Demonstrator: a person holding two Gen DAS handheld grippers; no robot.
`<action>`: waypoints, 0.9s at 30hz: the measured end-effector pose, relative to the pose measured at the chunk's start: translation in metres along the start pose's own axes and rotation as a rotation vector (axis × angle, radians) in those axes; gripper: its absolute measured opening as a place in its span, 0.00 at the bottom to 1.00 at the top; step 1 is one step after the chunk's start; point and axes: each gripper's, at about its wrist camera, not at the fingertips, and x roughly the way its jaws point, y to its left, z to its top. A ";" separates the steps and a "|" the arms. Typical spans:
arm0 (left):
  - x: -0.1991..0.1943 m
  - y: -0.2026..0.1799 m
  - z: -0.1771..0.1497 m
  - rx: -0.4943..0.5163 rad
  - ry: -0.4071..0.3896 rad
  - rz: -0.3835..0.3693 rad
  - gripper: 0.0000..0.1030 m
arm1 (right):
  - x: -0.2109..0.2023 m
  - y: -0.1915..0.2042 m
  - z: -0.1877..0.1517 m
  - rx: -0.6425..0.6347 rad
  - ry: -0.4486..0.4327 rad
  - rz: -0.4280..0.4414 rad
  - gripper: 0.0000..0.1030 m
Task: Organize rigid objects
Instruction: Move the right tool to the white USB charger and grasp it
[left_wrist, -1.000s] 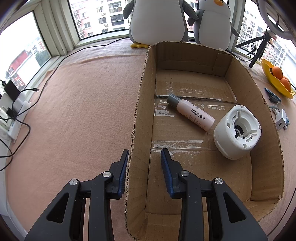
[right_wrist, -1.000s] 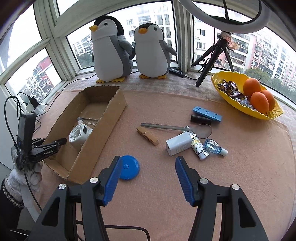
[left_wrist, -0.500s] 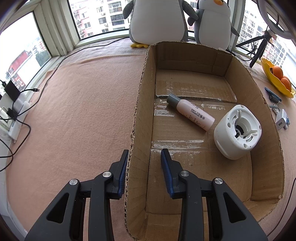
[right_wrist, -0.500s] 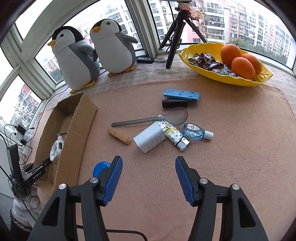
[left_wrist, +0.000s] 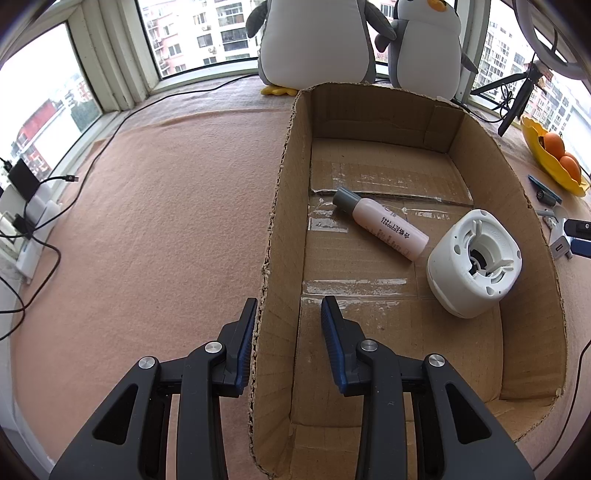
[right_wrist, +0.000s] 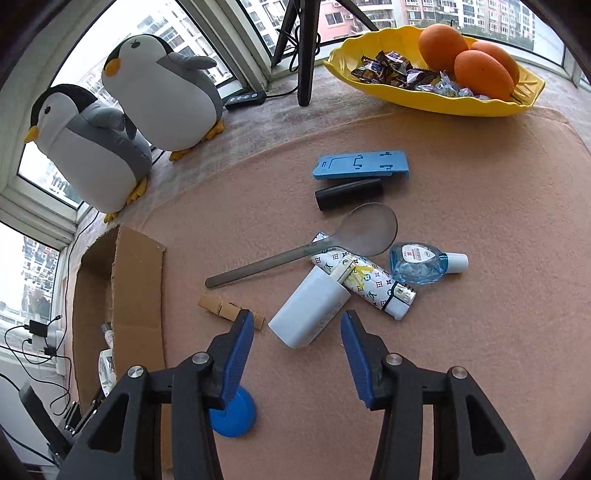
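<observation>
My left gripper (left_wrist: 288, 321) straddles the near left wall of the cardboard box (left_wrist: 284, 221), shut on that wall. In the box lie a pink bottle (left_wrist: 384, 227) and a white round device (left_wrist: 472, 266). My right gripper (right_wrist: 297, 317) hangs just above a white rectangular block (right_wrist: 310, 310) on the pink cloth. Its jaws are closing, with the block's near end between the fingertips and the pads clear of it. The block leans on a patterned lighter (right_wrist: 369, 284), beside a metal spoon (right_wrist: 295, 254) and a small blue bottle (right_wrist: 417, 264).
A wooden clip (right_wrist: 221, 308) lies by the left fingertip and a blue disc (right_wrist: 232, 413) sits under that finger. Farther off are a blue stand (right_wrist: 362, 164), a black cylinder (right_wrist: 349, 194), a yellow fruit bowl (right_wrist: 443, 103), two plush penguins (right_wrist: 159, 96) and the box (right_wrist: 138, 295).
The right gripper has rolled, come down and moved in over the pile, and its jaws have narrowed. The left gripper and the box have not moved.
</observation>
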 end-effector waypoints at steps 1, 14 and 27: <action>0.000 0.000 0.000 0.000 0.000 0.000 0.32 | 0.003 0.000 0.001 0.007 0.007 -0.008 0.42; 0.000 0.000 0.000 -0.003 -0.003 -0.005 0.32 | 0.022 -0.003 0.007 0.030 0.045 -0.046 0.35; 0.000 0.000 0.000 -0.004 -0.002 -0.005 0.32 | 0.017 -0.008 0.002 -0.018 0.050 -0.052 0.20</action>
